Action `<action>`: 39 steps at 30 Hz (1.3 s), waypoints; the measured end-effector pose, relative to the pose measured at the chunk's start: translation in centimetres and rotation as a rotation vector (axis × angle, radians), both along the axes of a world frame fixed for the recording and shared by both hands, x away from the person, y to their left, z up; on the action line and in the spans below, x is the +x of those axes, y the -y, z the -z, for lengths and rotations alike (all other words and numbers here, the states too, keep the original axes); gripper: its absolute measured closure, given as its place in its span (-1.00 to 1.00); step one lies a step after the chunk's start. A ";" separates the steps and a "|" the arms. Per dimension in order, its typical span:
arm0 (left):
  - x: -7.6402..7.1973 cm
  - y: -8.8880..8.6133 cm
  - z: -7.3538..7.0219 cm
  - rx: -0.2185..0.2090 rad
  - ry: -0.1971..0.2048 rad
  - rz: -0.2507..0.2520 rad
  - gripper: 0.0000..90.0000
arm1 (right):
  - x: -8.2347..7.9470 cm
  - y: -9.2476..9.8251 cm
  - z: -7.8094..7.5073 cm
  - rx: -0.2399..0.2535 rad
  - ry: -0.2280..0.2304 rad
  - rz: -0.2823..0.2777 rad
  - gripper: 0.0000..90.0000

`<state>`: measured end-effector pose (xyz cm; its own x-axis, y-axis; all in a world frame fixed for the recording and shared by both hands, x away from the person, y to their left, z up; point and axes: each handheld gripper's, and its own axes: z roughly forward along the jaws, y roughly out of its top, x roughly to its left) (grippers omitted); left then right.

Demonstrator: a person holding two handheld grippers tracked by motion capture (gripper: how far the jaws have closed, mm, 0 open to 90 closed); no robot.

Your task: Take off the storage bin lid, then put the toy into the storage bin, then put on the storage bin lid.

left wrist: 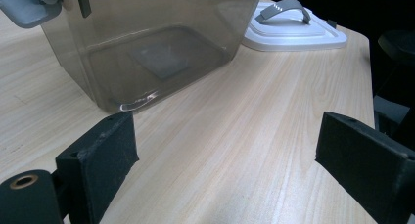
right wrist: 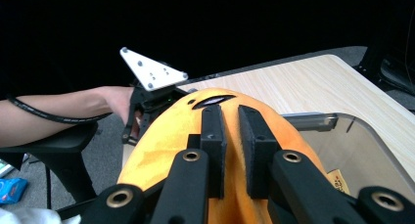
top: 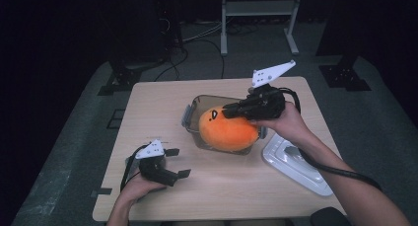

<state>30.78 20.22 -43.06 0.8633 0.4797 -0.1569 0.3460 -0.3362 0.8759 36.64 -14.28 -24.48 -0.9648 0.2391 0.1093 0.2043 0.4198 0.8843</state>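
Orange plush toy (top: 227,132), a rounded soft thing with a small dark face mark, sits half in and half above the clear plastic container (top: 192,112) at the middle of the wooden table (top: 222,186). The right gripper (top: 227,111) lies across the toy's top, and in the right gripper view its 2 black jaws stand nearly together, pinching a fold of the orange fabric (right wrist: 161,136) between the pads. The bulk of the toy bulges over the container's rim, so it looks to be partway through the opening, either being lifted out or lowered in; which of the 2 cannot be told from these pictures.

The left gripper (top: 178,163) rests low on the table near the front-left, well apart from the container, jaws spread wide with nothing between them. In the left gripper view the container's smoky wall (left wrist: 147,53) stands ahead of it, and the white lid (left wrist: 293,31) with its grey handle lies beyond, on the table to the container's right.

The next move calls for a steady pinch, since only a small fold is caught and the toy could slip. The light container might also drag along, so the free left gripper could brace its wall.
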 end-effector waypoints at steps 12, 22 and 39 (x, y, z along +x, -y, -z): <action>0.1 0.0 0.0 0.001 0.003 0.009 -0.83 | 2.8 -1.1 -0.1 -0.016 -0.004 0.017 0.82; 0.1 0.0 0.1 -0.003 0.000 0.009 -0.83 | 4.6 -1.6 0.7 -0.012 -0.027 0.036 0.82; 0.0 0.0 0.0 -0.004 0.003 0.018 -0.83 | 7.7 -1.1 2.0 -0.017 -0.048 0.093 0.82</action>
